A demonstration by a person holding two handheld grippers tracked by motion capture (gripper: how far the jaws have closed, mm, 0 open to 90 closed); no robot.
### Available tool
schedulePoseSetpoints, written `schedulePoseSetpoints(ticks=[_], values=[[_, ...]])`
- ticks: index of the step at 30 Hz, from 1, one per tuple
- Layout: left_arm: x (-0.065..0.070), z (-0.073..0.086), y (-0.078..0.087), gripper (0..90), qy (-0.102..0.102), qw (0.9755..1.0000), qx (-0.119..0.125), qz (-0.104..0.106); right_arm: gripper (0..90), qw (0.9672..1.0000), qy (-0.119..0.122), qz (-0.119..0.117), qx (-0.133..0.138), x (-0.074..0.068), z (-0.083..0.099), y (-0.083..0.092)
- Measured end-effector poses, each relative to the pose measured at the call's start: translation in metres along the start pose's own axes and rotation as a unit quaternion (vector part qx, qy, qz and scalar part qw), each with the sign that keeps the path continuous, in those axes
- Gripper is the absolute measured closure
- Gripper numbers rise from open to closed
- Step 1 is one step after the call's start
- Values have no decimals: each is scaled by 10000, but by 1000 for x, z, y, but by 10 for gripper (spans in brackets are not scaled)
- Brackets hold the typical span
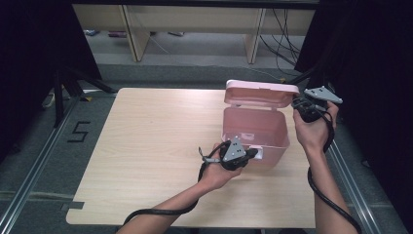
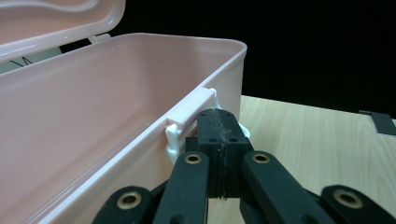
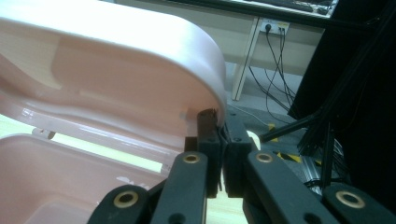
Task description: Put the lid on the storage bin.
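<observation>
Box: a pink plastic box (image 1: 254, 134) stands right of centre in the high view, near the desk's (image 1: 146, 146) right edge, interior bare.
Lid: the hinged lid (image 1: 261, 92) stands raised behind the box, tilted over the opening.
Left tool: the left tool (image 1: 253, 153) sits at the box's near wall, jaws pressed together just beside the white latch (image 2: 180, 122); whether they pinch the latch tab cannot be told.
Right tool: the right tool (image 1: 296, 103) is at the lid's right end, jaws closed, seemingly nipping the lid's rim (image 3: 212, 105).
Risk: a thin rim grip may slip, letting the lid drop; a sideways pull could slide the light box off the nearby right edge.
Room: broad bare desk lies left of the box; little margin on the right.
</observation>
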State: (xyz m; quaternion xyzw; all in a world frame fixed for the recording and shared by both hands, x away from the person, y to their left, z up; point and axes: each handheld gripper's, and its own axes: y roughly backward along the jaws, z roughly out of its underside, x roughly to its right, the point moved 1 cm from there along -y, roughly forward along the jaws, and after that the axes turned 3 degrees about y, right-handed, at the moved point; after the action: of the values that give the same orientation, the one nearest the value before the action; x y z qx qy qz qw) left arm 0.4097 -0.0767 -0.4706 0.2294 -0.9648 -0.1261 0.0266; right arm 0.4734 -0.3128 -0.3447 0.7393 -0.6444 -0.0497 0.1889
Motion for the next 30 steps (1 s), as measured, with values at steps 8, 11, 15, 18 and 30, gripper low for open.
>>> schedulePoseSetpoints(ticks=[8, 11, 15, 18, 30], values=[[0, 1, 0, 895, 11, 10000, 16, 0, 889, 9999, 9, 72, 75, -2, 2, 2], [0, 0, 0, 895, 10, 10000, 23, 1, 889, 10000, 19, 44, 48, -2, 3, 2], [-1, 0, 0, 895, 13, 10000, 21, 7, 889, 10000, 41, 66, 43, -3, 5, 4], [-1, 0, 0, 896, 15, 10000, 17, 8, 890, 9999, -61, 80, 32, -5, 6, 6], [-1, 0, 0, 896, 8, 10000, 15, 41, 889, 9998, 82, 95, 136, -6, 13, 9]])
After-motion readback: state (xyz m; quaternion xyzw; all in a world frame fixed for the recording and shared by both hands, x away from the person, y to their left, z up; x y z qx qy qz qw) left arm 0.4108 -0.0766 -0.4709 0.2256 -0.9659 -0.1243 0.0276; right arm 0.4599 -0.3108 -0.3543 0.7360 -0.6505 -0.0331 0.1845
